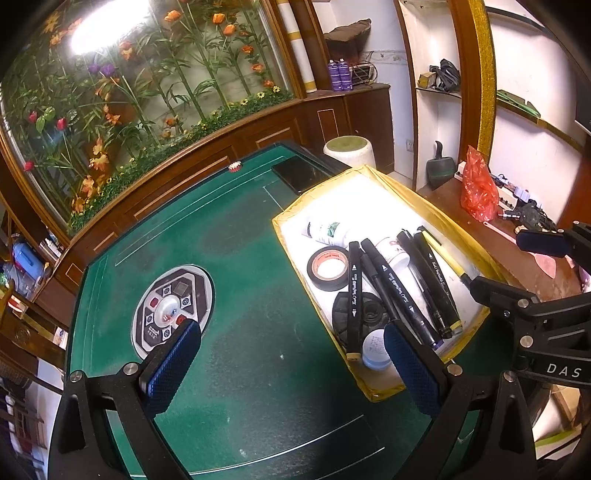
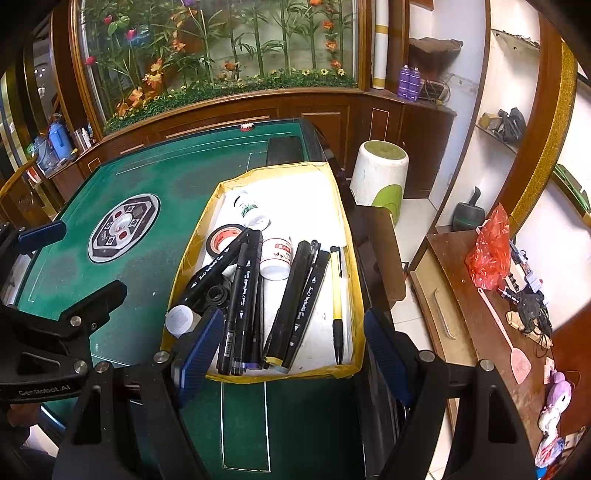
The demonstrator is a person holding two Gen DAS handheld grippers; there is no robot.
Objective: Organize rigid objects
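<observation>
We hold our left gripper (image 1: 291, 363) spread over the green table (image 1: 240, 258), pinching nothing, and our right gripper (image 2: 291, 343) spread at the near end of the yellow-rimmed tray (image 2: 192, 254). The tray sits along the table's right edge, holding black markers (image 2: 240, 291), a yellow pen (image 2: 337, 295), tape roll (image 2: 221, 238) and white bottles (image 2: 275, 258).

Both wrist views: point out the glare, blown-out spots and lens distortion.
Left wrist view: lamp reflection burns out on the flower display glass; the far end of the tray floor is washed white; table edges bow from the fisheye. Right wrist view: more even light, tray readable; dark corners, curved shelves.
</observation>
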